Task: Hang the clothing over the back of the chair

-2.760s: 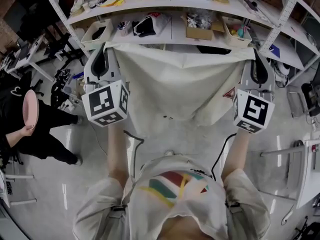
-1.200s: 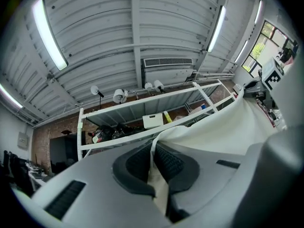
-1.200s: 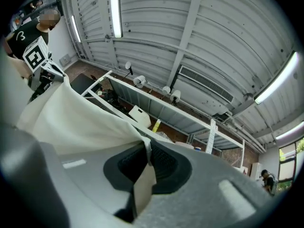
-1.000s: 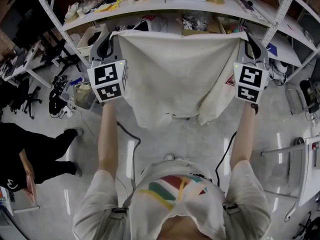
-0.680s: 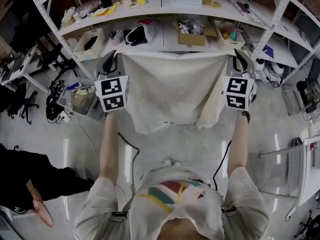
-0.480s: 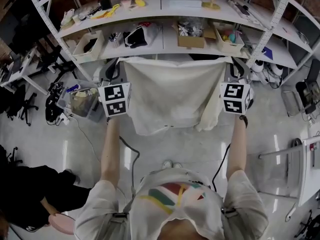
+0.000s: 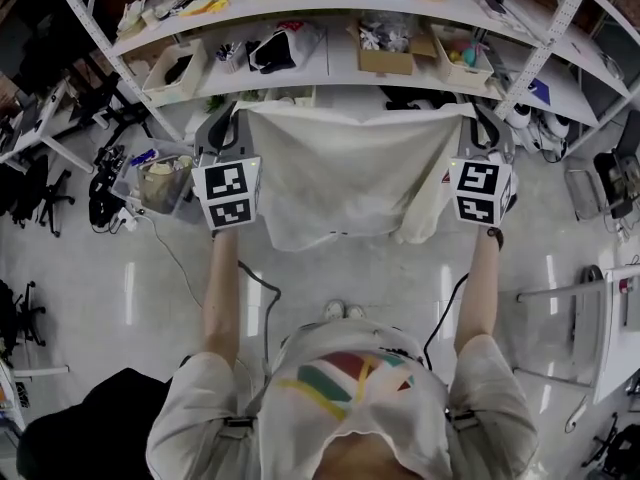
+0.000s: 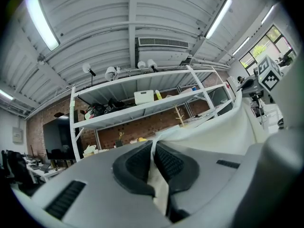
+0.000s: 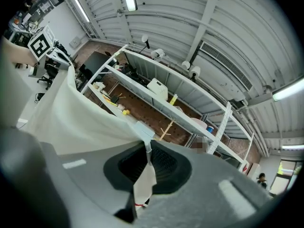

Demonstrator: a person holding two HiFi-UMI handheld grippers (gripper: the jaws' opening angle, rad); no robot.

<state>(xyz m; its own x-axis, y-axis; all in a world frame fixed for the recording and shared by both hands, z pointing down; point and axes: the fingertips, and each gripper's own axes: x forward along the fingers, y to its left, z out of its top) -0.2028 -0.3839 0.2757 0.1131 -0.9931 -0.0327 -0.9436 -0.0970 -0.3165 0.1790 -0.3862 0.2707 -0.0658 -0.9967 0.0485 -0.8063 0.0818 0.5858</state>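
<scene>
- Left gripper (image 7: 226, 120) and right gripper (image 7: 486, 118) each pinch a top corner of the cream clothing (image 7: 345, 173).
- Cluttered shelves (image 7: 338, 63) stand close beyond.
- Hanging cloth blocks my view of whatever is behind it.

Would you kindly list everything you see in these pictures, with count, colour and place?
clothing: one, cream, stretched between both tools, in front of the shelves
shelving rack: one, white, behind the clothing, cluttered with small items
cardboard box: one, brown, middle shelf
shelf bins: two, pale, either end of that shelf
floor bin: one, clear, on the floor at left
floor: one, pale grey, glossy
left tool: one, grey, shut on one upper corner of the clothing
right tool: one, grey, shut on the other upper corner
arms: two, bare, reaching forward
shirt: one, white with coloured stripes, bottom centre
</scene>
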